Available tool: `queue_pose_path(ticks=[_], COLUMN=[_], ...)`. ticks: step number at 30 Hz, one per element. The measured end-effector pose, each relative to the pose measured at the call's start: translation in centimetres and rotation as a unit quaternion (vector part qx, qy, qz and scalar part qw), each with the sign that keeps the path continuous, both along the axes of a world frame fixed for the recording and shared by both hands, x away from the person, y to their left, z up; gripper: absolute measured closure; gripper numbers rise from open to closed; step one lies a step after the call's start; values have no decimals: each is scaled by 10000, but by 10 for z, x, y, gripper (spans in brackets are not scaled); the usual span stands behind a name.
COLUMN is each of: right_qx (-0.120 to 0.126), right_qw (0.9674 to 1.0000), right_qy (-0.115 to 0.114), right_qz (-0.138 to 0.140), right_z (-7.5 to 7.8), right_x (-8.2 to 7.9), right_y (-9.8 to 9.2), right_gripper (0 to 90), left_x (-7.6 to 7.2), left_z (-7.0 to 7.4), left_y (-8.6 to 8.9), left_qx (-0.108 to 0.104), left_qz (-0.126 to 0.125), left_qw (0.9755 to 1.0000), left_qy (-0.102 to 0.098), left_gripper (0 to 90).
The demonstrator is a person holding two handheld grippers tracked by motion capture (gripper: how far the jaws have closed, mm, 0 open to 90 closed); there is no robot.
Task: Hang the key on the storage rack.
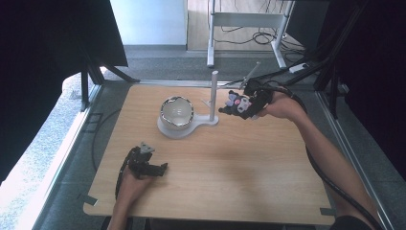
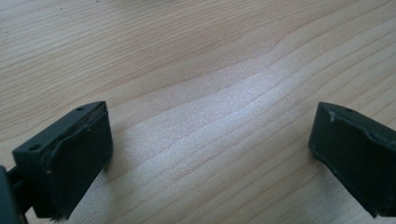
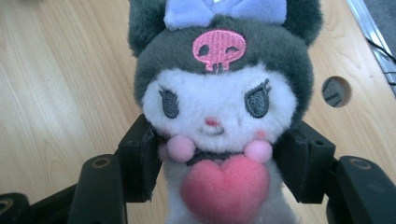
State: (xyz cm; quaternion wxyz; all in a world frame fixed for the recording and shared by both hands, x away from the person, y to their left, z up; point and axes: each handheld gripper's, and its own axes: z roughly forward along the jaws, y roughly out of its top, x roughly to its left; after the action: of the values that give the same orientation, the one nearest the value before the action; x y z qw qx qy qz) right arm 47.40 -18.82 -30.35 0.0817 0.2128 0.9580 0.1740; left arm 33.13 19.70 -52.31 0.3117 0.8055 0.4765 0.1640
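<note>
A plush toy [image 3: 219,107] with a dark grey hood, a pink skull mark, a lilac bow and a pink heart sits between the jaws of my right gripper [image 3: 224,163], which is shut on its body. In the high view the right gripper [image 1: 239,106] holds the plush toy [image 1: 235,103] above the table's far right, just right of the upright white post [image 1: 213,96]. My left gripper [image 1: 152,168] rests low at the near left of the table, open. Its two black pads [image 2: 70,158] stand wide apart over bare wood with nothing between them.
A shiny bowl [image 1: 176,112] sits on a white base [image 1: 184,130] that also carries the post, at the table's far middle. The wooden table [image 1: 239,172] has a round cable hole [image 3: 336,91] near its edge. Cables and a white frame lie on the floor beyond.
</note>
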Motion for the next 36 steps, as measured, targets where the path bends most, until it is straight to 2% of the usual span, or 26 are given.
queue_pose_path(ticks=[8,24,36], right_qx=[23,105,115], right_qw=[9999,9992,9988], right_qy=[-85,-170,-255], right_qz=[-119,-352,-414], right_z=[12,25,36], right_x=[10,33,45], right_y=[-4,-7,1], right_gripper=[376,376,375], left_x=[0,0,0], left_z=[0,0,0], left_y=[0,0,0], left_qx=[10,-4,0], left_qz=[-10,-6,-5], left_qw=[10000,10000,10000], left_qy=[5,18,16], left_gripper=[0,0,0])
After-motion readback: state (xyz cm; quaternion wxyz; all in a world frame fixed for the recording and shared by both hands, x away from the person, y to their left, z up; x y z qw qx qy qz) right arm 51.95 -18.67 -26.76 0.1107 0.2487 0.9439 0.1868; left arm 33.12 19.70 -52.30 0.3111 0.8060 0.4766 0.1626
